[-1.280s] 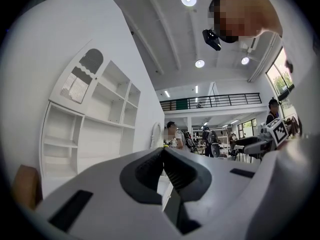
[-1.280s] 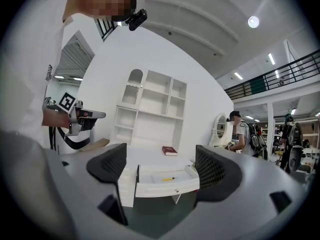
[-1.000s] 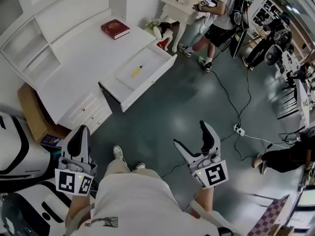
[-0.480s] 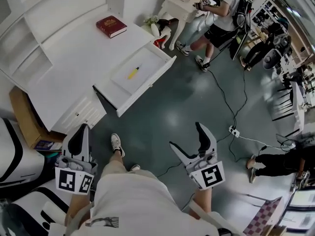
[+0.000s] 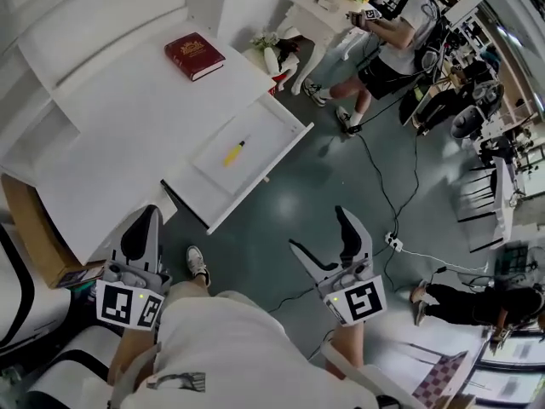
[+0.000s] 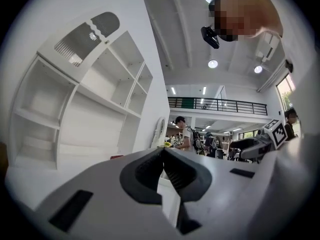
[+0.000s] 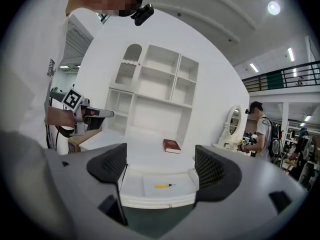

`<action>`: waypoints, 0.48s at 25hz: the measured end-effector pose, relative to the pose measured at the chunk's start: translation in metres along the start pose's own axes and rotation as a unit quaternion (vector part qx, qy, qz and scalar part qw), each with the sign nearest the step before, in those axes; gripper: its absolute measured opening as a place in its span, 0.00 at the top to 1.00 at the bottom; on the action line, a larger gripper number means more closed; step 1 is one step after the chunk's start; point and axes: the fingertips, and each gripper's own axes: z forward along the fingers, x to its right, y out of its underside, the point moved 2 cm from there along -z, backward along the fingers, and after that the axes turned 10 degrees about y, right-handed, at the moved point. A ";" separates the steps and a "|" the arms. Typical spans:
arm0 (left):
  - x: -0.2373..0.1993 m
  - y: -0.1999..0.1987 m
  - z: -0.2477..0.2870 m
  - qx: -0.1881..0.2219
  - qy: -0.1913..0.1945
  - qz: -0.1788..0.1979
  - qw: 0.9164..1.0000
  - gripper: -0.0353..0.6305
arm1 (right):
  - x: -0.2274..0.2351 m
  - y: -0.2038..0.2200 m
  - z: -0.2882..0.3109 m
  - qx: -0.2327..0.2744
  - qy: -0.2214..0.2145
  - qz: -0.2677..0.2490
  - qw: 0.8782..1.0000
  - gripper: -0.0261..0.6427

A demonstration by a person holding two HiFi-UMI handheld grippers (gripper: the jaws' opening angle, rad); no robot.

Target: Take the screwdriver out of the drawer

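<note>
Yellow-handled slim screwdriver (image 5: 233, 152) lies in the open white drawer (image 5: 260, 182); in the head view it sits well ahead of the left gripper (image 5: 146, 224) and right gripper (image 5: 318, 230), long axis slanting. Left gripper view: jaws pressed together on nothing, screwdriver unseen. Right gripper view: jaws gape wide, with the screwdriver crosswise, far ahead, centred between them. This hand seems better placed.

White desk (image 5: 119, 118) sat at 10 o'clock in the head view, with a red book (image 5: 194, 55) lying flat on its top toward 12. Its open drawer (image 5: 266, 130) stuck out toward 4 o'clock, and a yellow screwdriver (image 5: 234, 152) lay on the drawer bottom near centre. Dark floor (image 5: 289, 207) carried a white power strip (image 5: 392, 241) at 3 o'clock.
</note>
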 end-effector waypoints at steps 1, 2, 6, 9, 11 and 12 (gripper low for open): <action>-0.012 0.001 0.008 -0.001 0.004 -0.003 1.000 0.92 | -0.001 -0.004 0.013 -0.002 -0.001 -0.001 1.000 0.33; -0.024 0.002 0.017 -0.002 0.009 -0.006 1.000 0.92 | -0.002 -0.006 0.025 -0.006 0.000 -0.002 1.000 0.33; -0.068 0.009 0.048 -0.001 0.021 -0.013 1.000 0.92 | -0.007 -0.004 0.064 -0.019 0.008 -0.009 1.000 0.33; -0.080 0.004 0.071 0.003 0.035 -0.013 0.999 0.92 | -0.002 -0.005 0.076 -0.028 0.016 -0.006 0.999 0.33; -0.082 0.001 0.084 0.003 0.044 -0.014 0.999 0.92 | 0.004 -0.007 0.080 -0.033 0.021 -0.005 0.999 0.33; -0.083 0.001 0.089 0.002 0.046 -0.016 0.999 0.92 | 0.007 -0.008 0.082 -0.033 0.022 -0.004 0.999 0.33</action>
